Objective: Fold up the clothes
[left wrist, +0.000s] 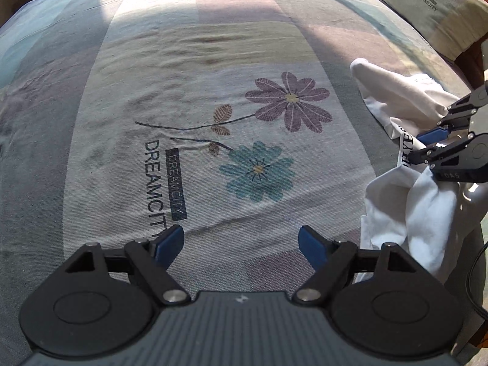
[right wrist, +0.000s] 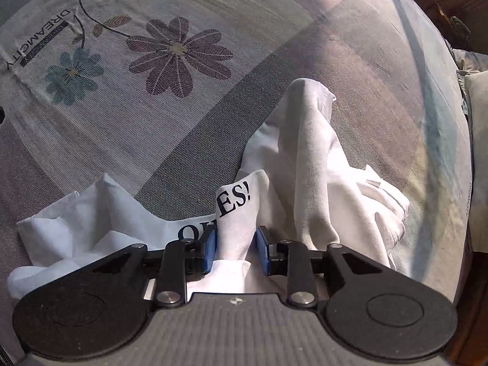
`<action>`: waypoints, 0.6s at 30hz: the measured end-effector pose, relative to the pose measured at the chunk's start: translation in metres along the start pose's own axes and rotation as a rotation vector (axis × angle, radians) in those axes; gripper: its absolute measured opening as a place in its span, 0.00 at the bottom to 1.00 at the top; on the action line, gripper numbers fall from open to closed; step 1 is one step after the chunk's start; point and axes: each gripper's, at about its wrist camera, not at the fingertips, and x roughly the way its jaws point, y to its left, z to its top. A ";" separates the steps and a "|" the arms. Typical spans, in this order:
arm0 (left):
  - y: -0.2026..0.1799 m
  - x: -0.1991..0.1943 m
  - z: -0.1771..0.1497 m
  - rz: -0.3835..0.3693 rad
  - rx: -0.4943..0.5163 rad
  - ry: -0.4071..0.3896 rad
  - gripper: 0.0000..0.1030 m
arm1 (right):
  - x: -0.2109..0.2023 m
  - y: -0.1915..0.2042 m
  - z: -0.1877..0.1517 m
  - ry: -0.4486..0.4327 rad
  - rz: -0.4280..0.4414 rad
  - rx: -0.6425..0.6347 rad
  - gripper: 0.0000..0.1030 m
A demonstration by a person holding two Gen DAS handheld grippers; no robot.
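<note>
Right tool (right wrist: 236,251) pinching a bunched wad of the white tee (right wrist: 305,158), left tool (left wrist: 242,244) wide open and empty over the bedspread (left wrist: 122,106), so probably dragging up several layers and tangling instead of spreading flat.

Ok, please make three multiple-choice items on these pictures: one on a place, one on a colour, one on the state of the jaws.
1. In the left wrist view, the white garment lies: A) at the right side B) at the left side C) on the pillow.
2. The larger printed flower on the bed sheet is: A) yellow B) purple C) red.
3. The left gripper is: A) shut on cloth B) shut on nothing C) open.

Answers: 1 A, the cloth lies at the right. 2 B, purple petals. 3 C, jaws wide apart; only the right gripper clamps the garment.
</note>
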 end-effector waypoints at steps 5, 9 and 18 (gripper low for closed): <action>0.003 -0.009 -0.003 0.008 0.011 -0.009 0.80 | -0.010 -0.008 -0.002 -0.038 0.056 0.057 0.06; 0.013 -0.017 -0.004 0.022 0.007 -0.019 0.80 | -0.029 -0.004 0.014 -0.093 0.138 0.085 0.06; 0.054 -0.034 -0.012 0.052 -0.061 -0.025 0.80 | -0.049 0.043 0.086 -0.186 0.298 0.029 0.06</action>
